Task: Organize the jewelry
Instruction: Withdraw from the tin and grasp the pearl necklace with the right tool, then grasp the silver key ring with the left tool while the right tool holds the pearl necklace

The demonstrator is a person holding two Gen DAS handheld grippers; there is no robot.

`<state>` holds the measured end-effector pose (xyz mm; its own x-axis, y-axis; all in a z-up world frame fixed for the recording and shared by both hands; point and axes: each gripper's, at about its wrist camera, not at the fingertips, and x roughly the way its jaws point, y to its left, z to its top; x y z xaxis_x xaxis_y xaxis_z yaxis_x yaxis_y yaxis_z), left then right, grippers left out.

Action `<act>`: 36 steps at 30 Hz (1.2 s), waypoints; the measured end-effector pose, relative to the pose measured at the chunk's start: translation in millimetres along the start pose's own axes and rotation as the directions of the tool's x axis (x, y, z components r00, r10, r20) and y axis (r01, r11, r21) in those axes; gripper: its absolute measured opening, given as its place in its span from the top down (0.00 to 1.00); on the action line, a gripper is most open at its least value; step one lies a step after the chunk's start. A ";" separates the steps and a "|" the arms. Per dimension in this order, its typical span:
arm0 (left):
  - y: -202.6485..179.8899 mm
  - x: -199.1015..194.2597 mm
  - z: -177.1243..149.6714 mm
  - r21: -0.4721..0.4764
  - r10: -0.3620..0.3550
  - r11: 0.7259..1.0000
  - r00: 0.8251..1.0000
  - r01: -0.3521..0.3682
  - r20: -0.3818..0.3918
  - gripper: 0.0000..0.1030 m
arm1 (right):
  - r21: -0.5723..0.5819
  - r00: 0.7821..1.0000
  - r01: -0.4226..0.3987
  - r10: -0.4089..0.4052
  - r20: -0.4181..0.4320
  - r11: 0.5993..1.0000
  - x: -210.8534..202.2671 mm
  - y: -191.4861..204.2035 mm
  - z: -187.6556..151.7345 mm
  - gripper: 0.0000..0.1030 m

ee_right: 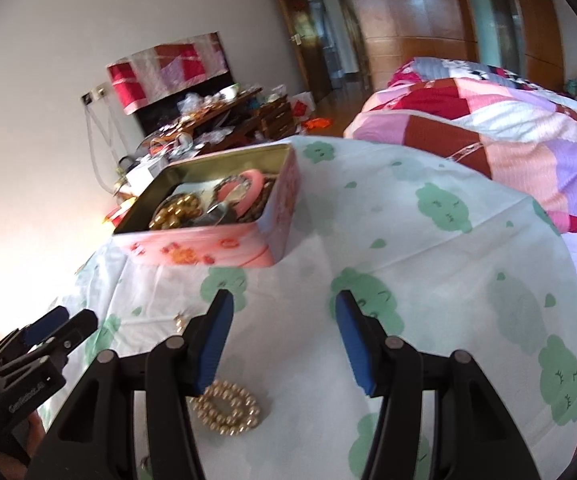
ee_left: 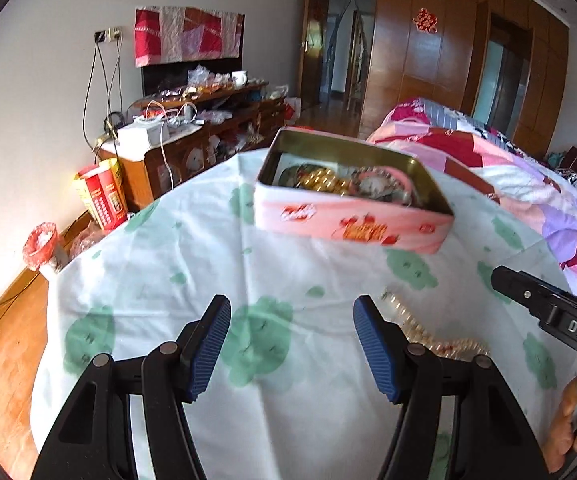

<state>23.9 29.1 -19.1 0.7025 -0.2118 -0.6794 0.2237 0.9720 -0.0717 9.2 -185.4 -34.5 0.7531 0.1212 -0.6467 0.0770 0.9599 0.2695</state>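
Observation:
A pink tin box (ee_left: 348,228) stands open on the white cloth with green prints (ee_left: 192,264); inside lie gold beads (ee_left: 324,182) and a pink bracelet (ee_left: 398,178). The box also shows in the right wrist view (ee_right: 208,250). A gold bead bracelet (ee_right: 228,408) lies on the cloth, just below my right gripper (ee_right: 284,340), which is open and empty. In the left wrist view the same gold beads (ee_left: 416,328) lie right of my left gripper (ee_left: 292,348), also open and empty. A small gold piece (ee_right: 179,322) lies further left.
The cloth covers a round table (ee_right: 488,264). A bed with a patchwork quilt (ee_left: 508,168) stands to the right. A cluttered wooden cabinet (ee_left: 192,132) is along the far wall. A red carton (ee_left: 102,196) and a cup (ee_left: 44,248) are beside the table's left edge.

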 end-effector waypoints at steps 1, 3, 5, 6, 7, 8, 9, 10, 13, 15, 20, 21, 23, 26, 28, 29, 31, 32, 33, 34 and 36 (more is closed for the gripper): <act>2.3 -0.1 -0.8 -0.005 -0.005 1.000 1.000 0.005 -0.011 0.37 | -0.012 1.000 -0.012 0.012 -0.010 1.000 -0.1 2.0 -1.5 0.45; 4.9 -0.8 -4.3 -0.003 -0.007 1.000 1.000 0.007 -0.027 0.37 | -0.044 0.999 -0.040 0.038 -0.038 0.998 -0.1 7.2 -5.5 0.47; 6.8 -1.5 -5.5 -0.006 -0.008 1.000 0.999 0.007 -0.040 0.37 | -0.083 0.995 -0.078 0.072 -0.073 0.993 -0.5 13.5 -9.7 0.51; 8.0 -2.5 -6.0 -0.008 -0.006 1.000 0.999 0.006 -0.041 0.37 | -0.105 0.993 -0.092 0.083 -0.089 0.990 -0.6 17.1 -12.1 0.52; 7.8 -2.5 -6.4 -0.003 -0.002 1.000 0.999 0.002 -0.044 0.37 | -0.132 0.990 -0.108 0.094 -0.106 0.985 -0.1 21.9 -14.5 0.52; 8.1 -2.8 -7.9 0.003 0.002 1.000 0.999 -0.002 -0.049 0.37 | -0.164 0.986 -0.126 0.105 -0.129 0.978 1.0 27.3 -16.8 0.52; 8.3 -2.7 -9.0 0.008 0.006 1.000 0.999 -0.006 -0.054 0.37 | -0.198 0.983 -0.137 0.109 -0.149 0.971 2.3 32.9 -19.0 0.52; 8.5 -2.6 -9.6 0.014 0.011 1.000 0.998 -0.010 -0.059 0.37 | -0.226 0.981 -0.141 0.106 -0.160 0.964 3.4 37.0 -21.0 0.52; 7.9 -4.2 -13.0 0.029 -0.008 1.000 0.997 0.010 -0.072 0.37 | -0.273 0.972 -0.173 0.120 -0.200 0.946 8.1 44.7 -24.0 0.52; 6.3 -7.3 -16.6 0.047 -0.071 0.996 0.993 0.076 -0.092 0.37 | -0.307 0.959 -0.213 0.138 -0.248 0.928 14.4 51.3 -25.6 0.51; -4.8 -19.1 -28.8 0.118 -0.197 0.970 0.972 0.212 -0.127 0.37 | -0.466 0.960 -0.163 0.031 -0.278 0.869 30.4 68.1 -38.4 0.51; -8.0 -20.5 -31.9 0.131 -0.218 0.963 0.965 0.237 -0.142 0.37 | -0.472 0.959 -0.164 0.028 -0.281 0.866 29.9 68.6 -37.8 0.56; -12.6 -22.5 -35.3 0.143 -0.248 0.951 0.954 0.273 -0.167 0.37 | -0.474 0.957 -0.166 0.026 -0.288 0.865 29.5 68.8 -37.6 0.73; -22.4 -26.6 -40.7 0.158 -0.308 0.927 0.929 0.341 -0.203 0.37 | -0.478 0.957 -0.150 0.007 -0.289 0.865 27.7 68.1 -38.6 0.81; -28.2 -28.9 -42.8 0.163 -0.337 0.913 0.915 0.375 -0.220 0.37 | -0.470 0.961 -0.130 -0.007 -0.278 0.873 25.6 64.7 -37.7 0.85; -30.8 -29.6 -43.5 0.161 -0.352 0.906 0.908 0.392 -0.229 0.37 | -0.449 0.964 -0.116 -0.010 -0.267 0.886 24.1 61.0 -36.1 0.85; -37.7 -30.2 -46.7 0.167 -0.366 0.896 0.897 0.412 -0.247 0.38 | -0.387 0.967 -0.094 -0.009 -0.255 0.917 23.8 49.7 -30.7 0.85; -42.5 -29.9 -48.3 0.176 -0.366 0.893 0.896 0.414 -0.251 0.38 | -0.347 0.969 -0.090 0.002 -0.245 0.934 21.6 41.5 -28.2 0.85; -47.0 -28.8 -49.8 0.184 -0.362 0.892 0.896 0.413 -0.258 0.38 | -0.318 0.972 -0.088 0.011 -0.236 0.944 20.4 36.3 -26.5 0.85; -50.1 -27.2 -50.8 0.190 -0.355 0.893 0.898 0.408 -0.261 0.38 | -0.295 0.973 -0.087 0.018 -0.230 0.951 18.6 31.4 -26.0 0.85; -59.0 -26.8 -53.6 0.238 -0.317 0.896 0.915 0.376 -0.250 0.50 | -0.277 0.975 -0.089 0.026 -0.221 0.957 14.5 27.0 -27.5 0.85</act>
<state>-44.3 -17.1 -35.8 0.4027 -0.4766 -0.7815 0.6250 0.7669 -0.1456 4.2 -150.8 -56.3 0.5918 0.1994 -0.7811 -0.1739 0.9777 0.1178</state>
